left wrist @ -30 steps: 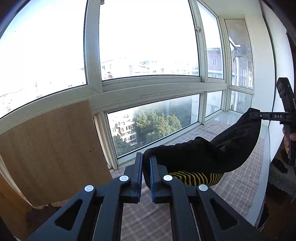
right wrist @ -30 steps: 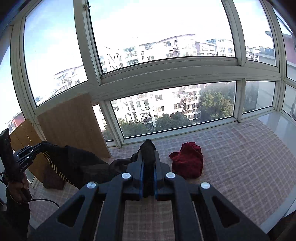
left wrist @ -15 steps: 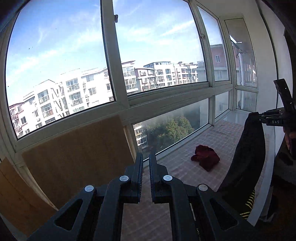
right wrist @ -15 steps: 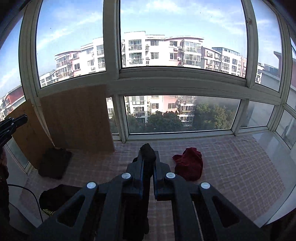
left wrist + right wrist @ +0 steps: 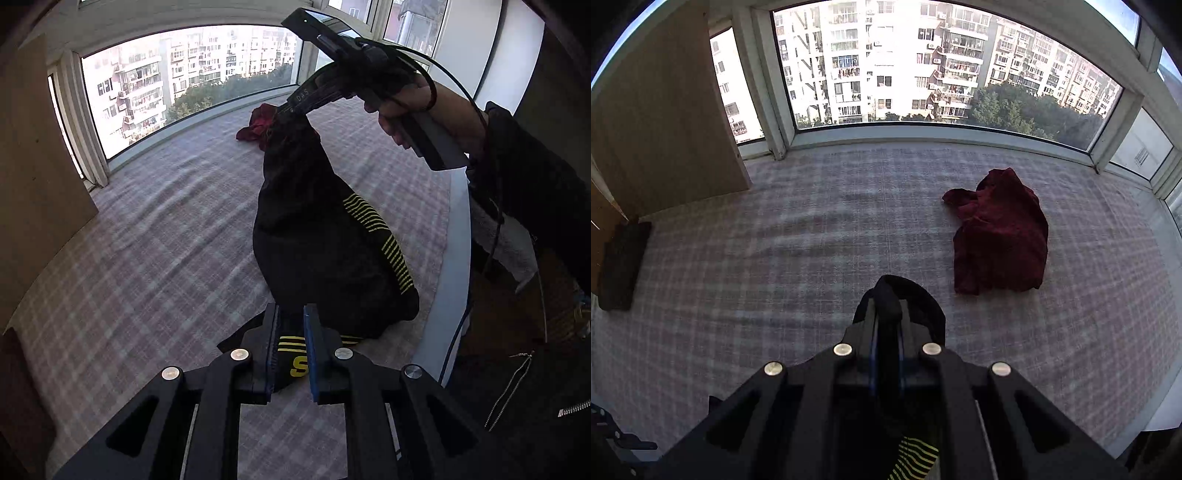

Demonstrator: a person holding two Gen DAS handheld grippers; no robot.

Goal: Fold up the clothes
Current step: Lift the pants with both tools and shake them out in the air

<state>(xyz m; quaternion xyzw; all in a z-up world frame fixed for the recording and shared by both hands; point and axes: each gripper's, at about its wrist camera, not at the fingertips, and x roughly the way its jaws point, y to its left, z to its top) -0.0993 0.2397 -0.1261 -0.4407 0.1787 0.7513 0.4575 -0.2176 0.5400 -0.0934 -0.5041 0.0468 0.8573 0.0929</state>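
A black garment with yellow stripes (image 5: pixel 325 243) hangs from my right gripper (image 5: pixel 286 110), which is shut on its top edge above the checked bed cover (image 5: pixel 155 258). Its lower part rests on the cover near the right edge. My left gripper (image 5: pixel 291 347) is low over the garment's bottom edge, its jaws slightly apart with striped cloth showing between them. In the right wrist view my right gripper (image 5: pixel 886 317) is shut on a fold of the black garment (image 5: pixel 923 310). A crumpled dark red garment (image 5: pixel 1001 232) lies on the cover farther back.
Large windows (image 5: pixel 923 74) run along the far side. A wooden board (image 5: pixel 661 122) leans at the left, with a dark folded item (image 5: pixel 622 258) on the cover below it. The cover's right edge (image 5: pixel 454 258) drops off beside the person's arm.
Both grippers have tilted down from the windows toward the bed. The left gripper, empty half a second ago, has come down onto the garment's lower edge. The right gripper still holds the garment.
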